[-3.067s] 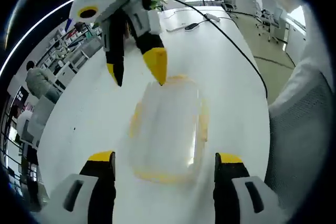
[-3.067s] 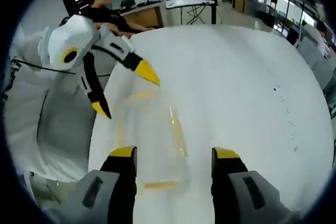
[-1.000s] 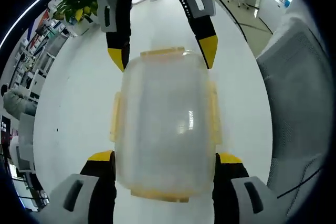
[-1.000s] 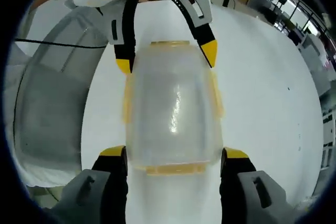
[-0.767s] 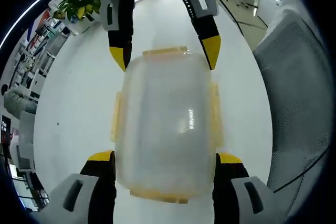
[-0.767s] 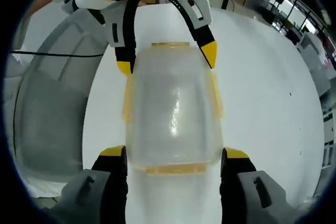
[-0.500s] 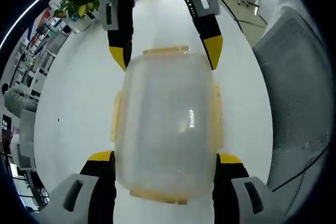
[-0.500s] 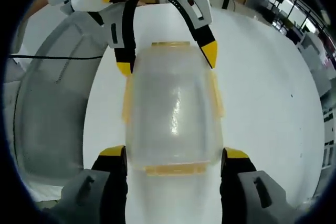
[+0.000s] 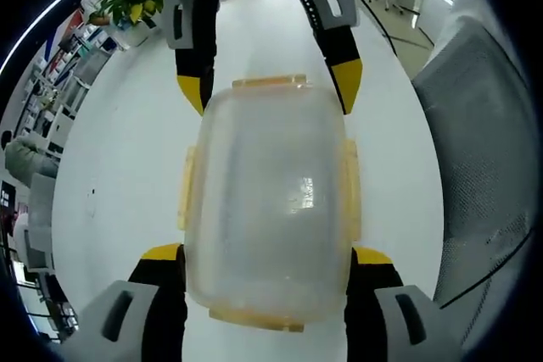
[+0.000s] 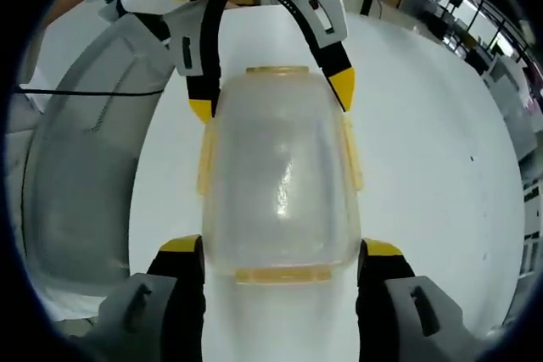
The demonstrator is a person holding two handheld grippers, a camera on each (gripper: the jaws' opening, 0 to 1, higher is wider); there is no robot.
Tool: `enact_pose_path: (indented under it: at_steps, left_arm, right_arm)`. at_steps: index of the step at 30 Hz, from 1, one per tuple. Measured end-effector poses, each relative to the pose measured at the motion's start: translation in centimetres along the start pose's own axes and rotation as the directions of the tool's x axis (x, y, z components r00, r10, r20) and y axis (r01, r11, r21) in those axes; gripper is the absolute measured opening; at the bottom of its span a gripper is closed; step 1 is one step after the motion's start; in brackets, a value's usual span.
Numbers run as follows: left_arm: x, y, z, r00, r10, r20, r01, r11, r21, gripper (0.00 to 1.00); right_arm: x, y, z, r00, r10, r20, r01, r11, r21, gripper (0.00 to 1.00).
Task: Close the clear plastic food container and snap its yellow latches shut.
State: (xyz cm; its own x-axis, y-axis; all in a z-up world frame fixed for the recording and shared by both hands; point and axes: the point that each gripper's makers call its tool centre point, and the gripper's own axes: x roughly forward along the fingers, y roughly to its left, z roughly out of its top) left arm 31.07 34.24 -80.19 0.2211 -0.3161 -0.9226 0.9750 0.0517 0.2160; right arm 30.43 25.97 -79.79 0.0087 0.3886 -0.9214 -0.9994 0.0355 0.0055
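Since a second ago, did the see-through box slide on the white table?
No. The clear box sits in the same place on the white table, between both grippers' yellow tips, and its far latch lines up as before.

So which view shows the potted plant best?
The left gripper view: the potted plant sits at the white table's far edge, green leaves plain. In the right gripper view I can't make it out behind the clear container.

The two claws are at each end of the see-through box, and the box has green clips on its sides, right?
Almost. The clips on the see-through box are yellow, not green, as the left gripper view shows. The rest holds: the left claw sits at the near end there and the right claw at the far end.
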Motion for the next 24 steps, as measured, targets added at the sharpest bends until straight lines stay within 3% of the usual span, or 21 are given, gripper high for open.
enact_pose_path:
  at_steps: [11, 16, 24]
  left_arm:
    - [0.9, 3.4, -0.3, 1.000, -0.023, 0.002, 0.023, 1.000, -0.012, 0.75]
    - [1.4, 4.2, -0.3, 0.999, -0.046, -0.020, 0.047, 0.999, 0.025, 0.76]
    - [1.8, 5.7, -0.5, 0.999, -0.048, -0.020, 0.048, 0.999, 0.021, 0.77]
  right_arm:
    - [0.4, -3.7, 0.2, 1.000, 0.015, -0.019, -0.015, 1.000, -0.003, 0.71]
    - [1.5, -4.1, -0.1, 0.998, 0.053, -0.031, -0.053, 0.998, 0.019, 0.76]
    - [2.0, -5.6, -0.3, 0.999, 0.038, -0.037, -0.039, 0.999, -0.021, 0.81]
